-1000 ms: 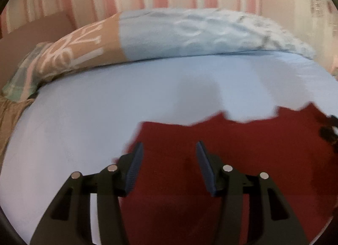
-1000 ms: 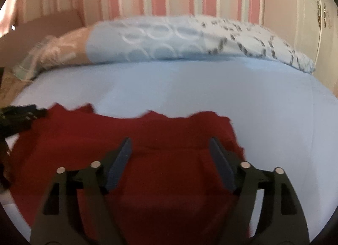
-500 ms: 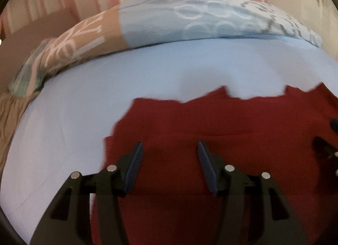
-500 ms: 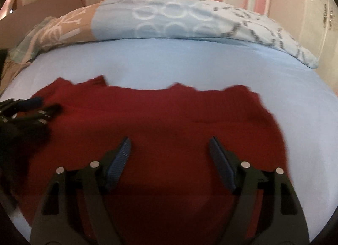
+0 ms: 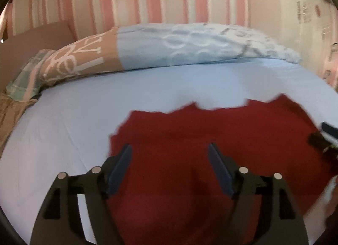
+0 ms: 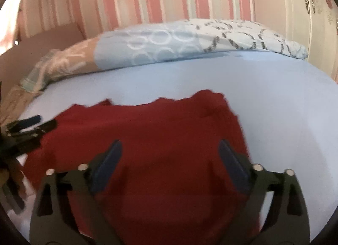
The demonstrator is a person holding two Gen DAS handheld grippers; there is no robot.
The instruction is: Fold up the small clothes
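The red garment (image 5: 190, 160) lies spread near the bed sheet's (image 5: 84, 107) front edge, apparently unfolded. The left gripper (image 5: 170, 154) and right gripper (image 6: 170, 152) have just been opening; both stand wide and empty above it.

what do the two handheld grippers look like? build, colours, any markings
Both match. The left gripper and the right gripper each have two black plastic arms with triangular cut-outs, two round silver pins per arm, and flat dark blue fingers that taper to a point. No cables, labels or sleeves are visible.
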